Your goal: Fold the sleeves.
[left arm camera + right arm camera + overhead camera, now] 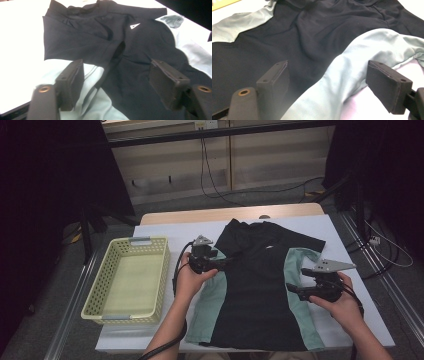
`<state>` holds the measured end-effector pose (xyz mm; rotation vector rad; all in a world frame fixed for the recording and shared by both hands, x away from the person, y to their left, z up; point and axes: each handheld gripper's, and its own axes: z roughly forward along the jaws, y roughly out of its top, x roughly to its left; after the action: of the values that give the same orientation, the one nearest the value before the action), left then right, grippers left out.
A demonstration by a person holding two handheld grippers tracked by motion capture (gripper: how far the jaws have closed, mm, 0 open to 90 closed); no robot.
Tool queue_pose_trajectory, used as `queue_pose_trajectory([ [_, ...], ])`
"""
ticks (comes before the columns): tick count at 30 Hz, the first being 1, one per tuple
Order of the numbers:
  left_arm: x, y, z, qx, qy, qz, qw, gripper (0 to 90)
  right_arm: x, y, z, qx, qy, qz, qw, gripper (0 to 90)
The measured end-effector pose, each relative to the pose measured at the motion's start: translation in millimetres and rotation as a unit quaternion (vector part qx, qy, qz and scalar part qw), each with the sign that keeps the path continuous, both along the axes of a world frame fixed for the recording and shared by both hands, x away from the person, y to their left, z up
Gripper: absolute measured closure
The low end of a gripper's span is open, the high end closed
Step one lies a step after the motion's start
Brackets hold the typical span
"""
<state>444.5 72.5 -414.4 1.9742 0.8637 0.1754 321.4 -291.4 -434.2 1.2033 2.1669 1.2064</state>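
Black cloth with pale green side panels makes up the shirt [255, 285], which lies flat on the white table [350, 320]. Its long axis runs from the person's edge to the far edge, the collar pointing away and the hem near the person. A small white mark sits on the chest. One black sleeve reaches toward the far right; on the other side the cloth is folded over near the collar.

At the shirt's left side panel is the left hand-held gripper [222, 262], its jaws spread with cloth beneath the gap but nothing pinched. Over the green panel on the right side is the right hand-held gripper [295, 290], its jaws also wide apart, the green fold lying between them, not pressed.

Left of the shirt stands a yellow basket [97, 292], just apart from the left hand, overhanging the table's left edge. Bare table shows beyond the right sleeve and along the right edge; the hem lies close to the near edge.
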Motion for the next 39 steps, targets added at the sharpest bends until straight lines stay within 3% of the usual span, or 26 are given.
queue_pose_trajectory([
  [7, -7.0, 26.4, -4.1, -0.006, 0.001, 0.030, 0.9995, 17.8, 2.6, -1.3, 1.2, -0.012, -0.006, -0.007, 0.9999, 18.9],
  [11, -10.8, 37.0, -6.8, 0.009, 0.000, 0.039, 0.9992, 14.3, 6.8, -4.6, -0.2, -0.012, -0.003, -0.021, 0.9997, 19.0],
  [14, -12.1, 44.1, -7.8, 0.016, 0.003, 0.049, 0.9987, 13.0, 9.2, -3.4, -3.0, -0.029, 0.000, -0.036, 0.9989, 19.0],
  [19, -14.8, 49.2, -8.7, 0.029, -0.002, 0.047, 0.9985, 11.9, 13.6, -4.7, -2.5, -0.024, 0.001, -0.047, 0.9986, 19.4],
  [21, -16.2, 50.0, -8.2, 0.018, 0.001, 0.047, 0.9987, 11.5, 16.5, -8.4, -1.0, -0.023, 0.002, -0.058, 0.9981, 19.6],
  [33, -19.5, 58.0, -8.5, 0.020, 0.007, 0.048, 0.9986, 9.8, 42.8, -23.7, 12.9, -0.035, 0.003, -0.104, 0.9940, 20.2],
  [37, -20.1, 57.8, -9.9, 0.025, 0.008, 0.044, 0.9987, 9.5, 52.9, -31.3, 14.6, -0.013, 0.014, -0.122, 0.9923, 21.8],
  [39, -20.2, 57.3, -10.3, 0.024, 0.010, 0.041, 0.9988, 9.3, 58.2, -34.3, 13.9, -0.015, 0.014, -0.131, 0.9912, 21.9],
])
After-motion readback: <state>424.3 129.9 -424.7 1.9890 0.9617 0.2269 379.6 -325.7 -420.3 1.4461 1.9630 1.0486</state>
